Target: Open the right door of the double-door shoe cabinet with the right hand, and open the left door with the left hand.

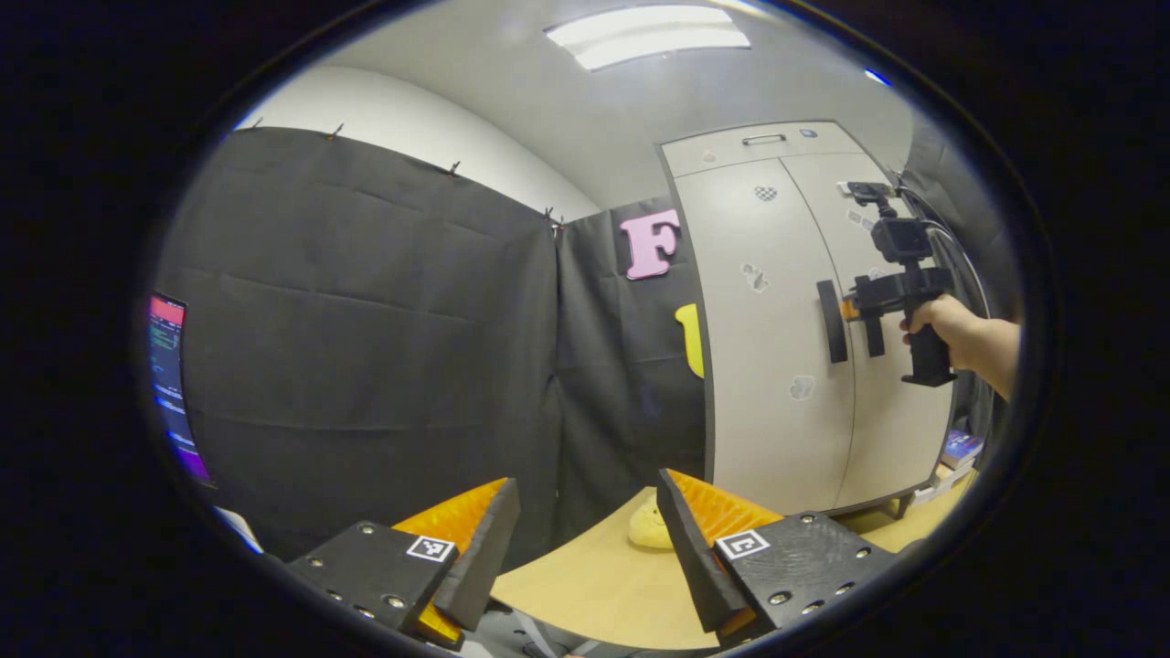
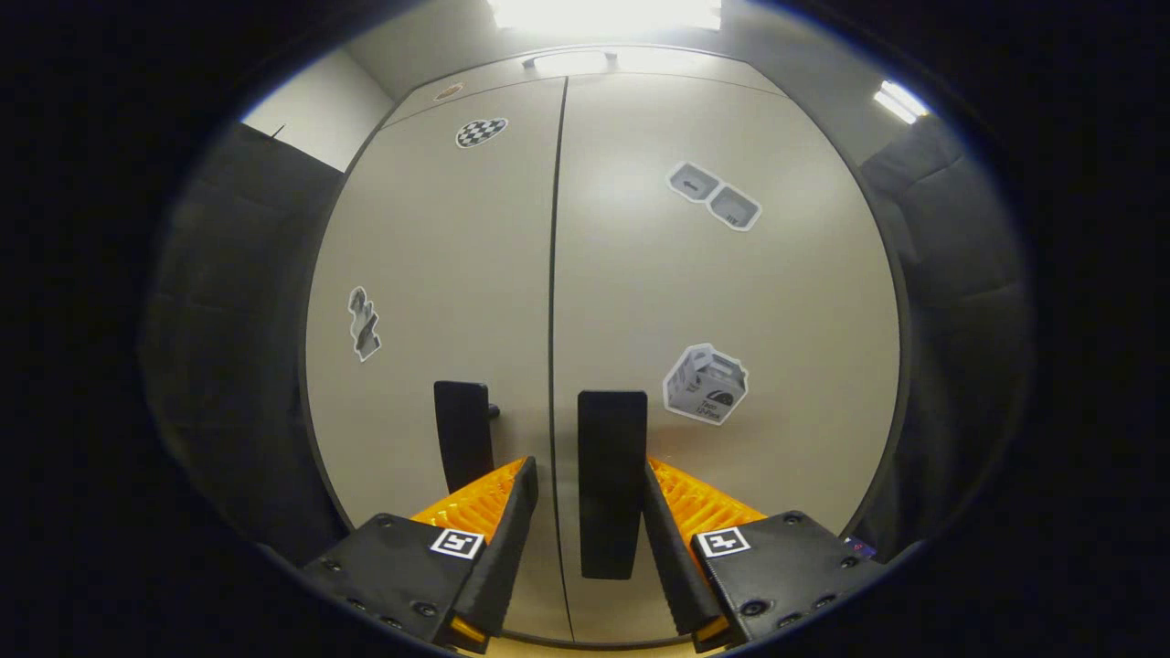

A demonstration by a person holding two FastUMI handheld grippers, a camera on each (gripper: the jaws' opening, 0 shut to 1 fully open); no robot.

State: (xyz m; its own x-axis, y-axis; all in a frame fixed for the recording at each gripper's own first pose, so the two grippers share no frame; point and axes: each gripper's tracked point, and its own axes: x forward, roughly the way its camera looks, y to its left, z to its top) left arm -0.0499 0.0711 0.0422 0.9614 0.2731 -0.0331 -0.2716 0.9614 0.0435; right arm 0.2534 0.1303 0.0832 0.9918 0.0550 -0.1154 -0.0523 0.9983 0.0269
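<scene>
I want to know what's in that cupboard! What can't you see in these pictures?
- Inside the shoe cabinet: hidden in both views by its two shut doors.
- Bottom of the right door handle: in the right gripper view, the right gripper stands around it; contact cannot be told.
- Yellow thing on the floor: left gripper view, partly behind the left gripper.
- Screen: cut off at the edge.

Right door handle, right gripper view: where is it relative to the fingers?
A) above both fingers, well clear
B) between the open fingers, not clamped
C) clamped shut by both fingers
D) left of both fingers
B: the right door handle stands between the spread fingers of the right gripper, with a visible gap on its left side.
</scene>
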